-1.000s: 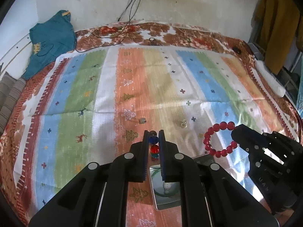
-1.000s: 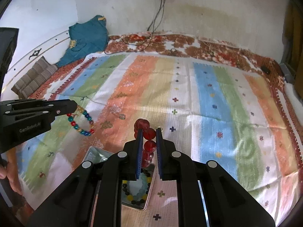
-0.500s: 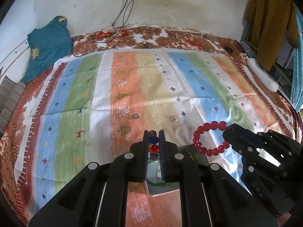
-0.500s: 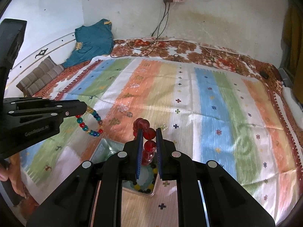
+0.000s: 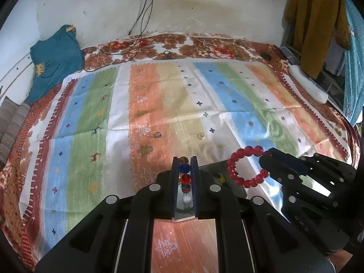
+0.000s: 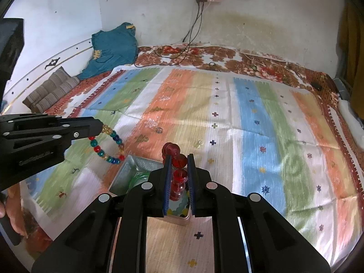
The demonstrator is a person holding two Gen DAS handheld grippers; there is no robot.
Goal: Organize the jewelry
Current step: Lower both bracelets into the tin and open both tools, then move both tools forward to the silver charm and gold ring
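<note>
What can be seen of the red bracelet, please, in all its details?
The red bracelet is a closed ring of round, glossy, see-through red beads, glass or plastic by the look. The right gripper is shut on one side of it, so it hangs in the air, with the ring seen from the side in the left view and edge-on between the fingers in the right view. It hangs above the metal tray on the striped cloth. Nothing but the gripper touches it.
</note>
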